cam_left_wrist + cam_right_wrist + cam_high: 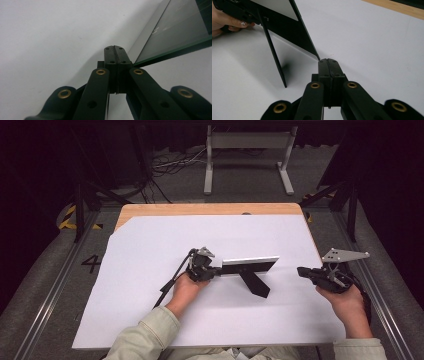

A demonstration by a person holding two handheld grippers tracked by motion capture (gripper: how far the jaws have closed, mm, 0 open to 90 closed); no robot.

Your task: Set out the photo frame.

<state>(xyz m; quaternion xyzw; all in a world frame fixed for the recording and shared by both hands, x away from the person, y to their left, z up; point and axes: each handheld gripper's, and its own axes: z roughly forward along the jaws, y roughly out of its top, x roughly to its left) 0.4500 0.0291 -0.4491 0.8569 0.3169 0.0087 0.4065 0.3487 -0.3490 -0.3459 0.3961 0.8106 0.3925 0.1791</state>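
The left tool (216,271) has its jaws pressed together, nothing between them, with its tip just at the left end of the frame (248,265); whether it touches is unclear. In the left gripper view that tool (115,52) sits by the frame's lower corner (175,35), where glass and a pale border show. The right tool (301,271), also pressed shut and empty, hovers apart from the frame's right end, near the right edge of the counter (150,270). The frame is black with a silvery top edge, standing upright near the counter's middle on a black rear strut (255,284). The right gripper view shows its dark back (287,22) and thin strut (274,57).
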